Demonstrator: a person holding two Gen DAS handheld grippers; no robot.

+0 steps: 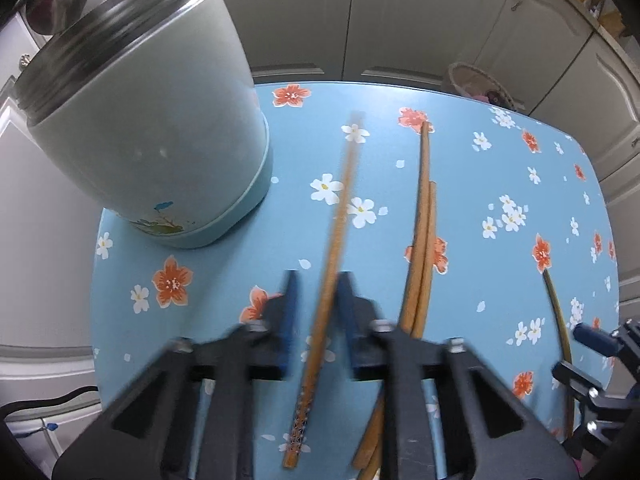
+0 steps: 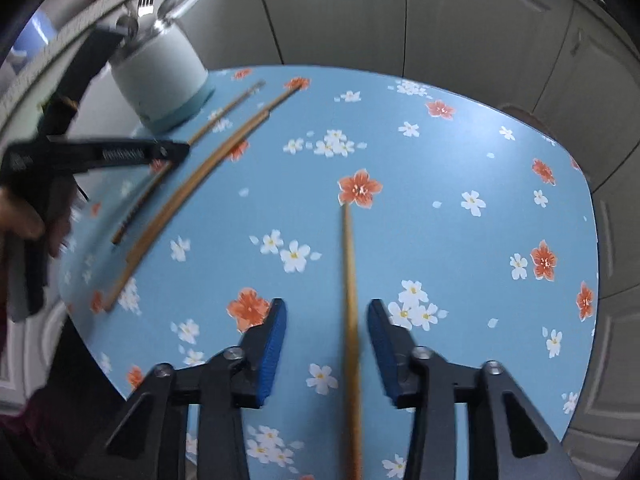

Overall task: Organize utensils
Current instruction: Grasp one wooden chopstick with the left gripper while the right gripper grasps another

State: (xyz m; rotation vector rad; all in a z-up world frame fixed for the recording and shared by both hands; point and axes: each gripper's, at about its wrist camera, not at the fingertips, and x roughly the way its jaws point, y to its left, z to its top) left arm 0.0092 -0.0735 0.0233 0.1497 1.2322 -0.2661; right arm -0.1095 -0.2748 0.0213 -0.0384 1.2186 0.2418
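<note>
A brown chopstick with a patterned end runs between the blue pads of my left gripper, which is shut on it; the picture is blurred there. Right of it lie two more chopsticks side by side on the blue flowered table. My right gripper is open over a single chopstick that lies between its jaws, nearer the right pad, with neither pad pressing on it. A pale green pot with a metal rim stands at the far left and holds a fork and spoons.
White cabinet doors surround the table. A woven basket sits beyond the far edge. In the right wrist view a hand grips the left gripper's handle at the left table edge. The pot stands close to the table's left corner.
</note>
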